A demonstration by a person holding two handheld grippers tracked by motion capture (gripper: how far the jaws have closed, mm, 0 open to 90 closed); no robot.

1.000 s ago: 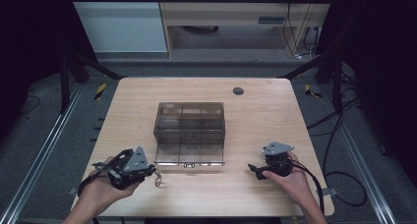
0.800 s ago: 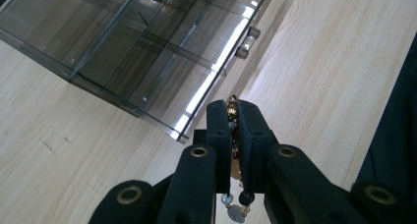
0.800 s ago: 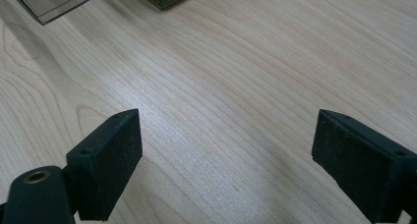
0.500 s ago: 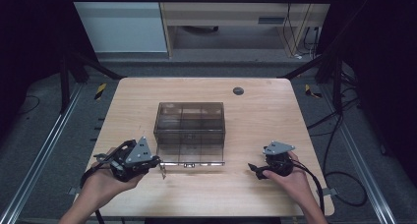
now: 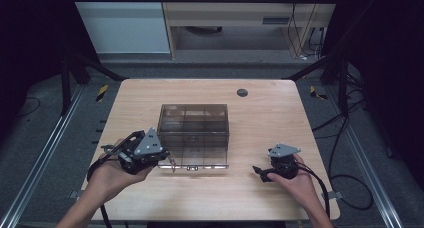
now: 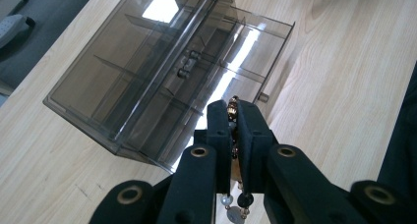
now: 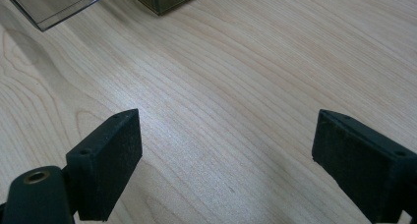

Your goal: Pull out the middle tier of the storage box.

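A smoky see-through drawer box (image 5: 194, 122) (image 6: 147, 67) stands mid-table, its lowest drawer (image 5: 200, 160) (image 6: 236, 62) pulled out toward me. My left gripper (image 5: 165, 159) (image 6: 235, 112) hovers at the drawer's left front corner, shut on a string of dark and pearly beads (image 6: 233, 104) whose end dangles below the jaws (image 5: 173, 166). My right gripper (image 5: 258, 172) (image 7: 226, 135) rests low on the wood to the right of the drawer, its jaws wide open over bare tabletop.
The wooden table (image 5: 260, 123) has a round cable hole (image 5: 242, 92) at the back. Metal frame rails (image 5: 40, 158) run along both sides, and cables (image 5: 345, 138) trail over the floor at right. The box corner (image 7: 162, 0) lies ahead of the right gripper.
My left gripper has lifted off the table and moved right and forward toward the open drawer, carrying the beads. The right gripper has stayed put.
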